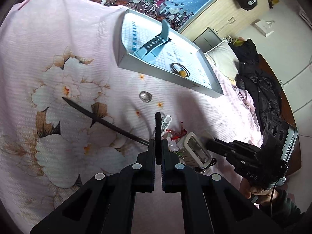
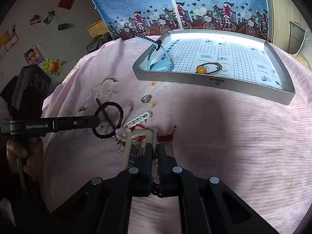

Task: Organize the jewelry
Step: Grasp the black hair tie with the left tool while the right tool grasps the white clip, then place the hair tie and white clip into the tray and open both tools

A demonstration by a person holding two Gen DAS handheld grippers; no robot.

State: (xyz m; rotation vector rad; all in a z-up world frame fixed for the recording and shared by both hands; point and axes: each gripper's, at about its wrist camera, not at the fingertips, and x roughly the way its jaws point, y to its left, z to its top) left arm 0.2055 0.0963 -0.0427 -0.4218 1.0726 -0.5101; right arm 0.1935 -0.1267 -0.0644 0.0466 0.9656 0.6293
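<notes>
My left gripper (image 1: 158,143) is shut on a black hair tie (image 1: 158,124), seen edge-on; in the right wrist view the left gripper (image 2: 98,120) holds the hair tie (image 2: 117,107) as a loop over a thin black hair stick (image 2: 107,116). My right gripper (image 2: 154,147) is shut on a small clear box (image 2: 134,142) with a pale rim, and shows as right gripper (image 1: 209,145) with the clear box (image 1: 195,149). Loose on the pink bedspread lie a silver ring (image 2: 146,98), a white clip (image 2: 140,119), a pink flower pin (image 2: 122,132) and a red cord (image 2: 167,135).
A shallow grey tray (image 2: 214,79) rests further back on the bed, holding a light-blue watch (image 2: 156,58) and a brown hair tie with a yellow bead (image 2: 208,68). A blue curtain hangs behind. A pillow and dark clothes (image 1: 253,81) lie at the right. A hand (image 2: 17,150) grips the left handle.
</notes>
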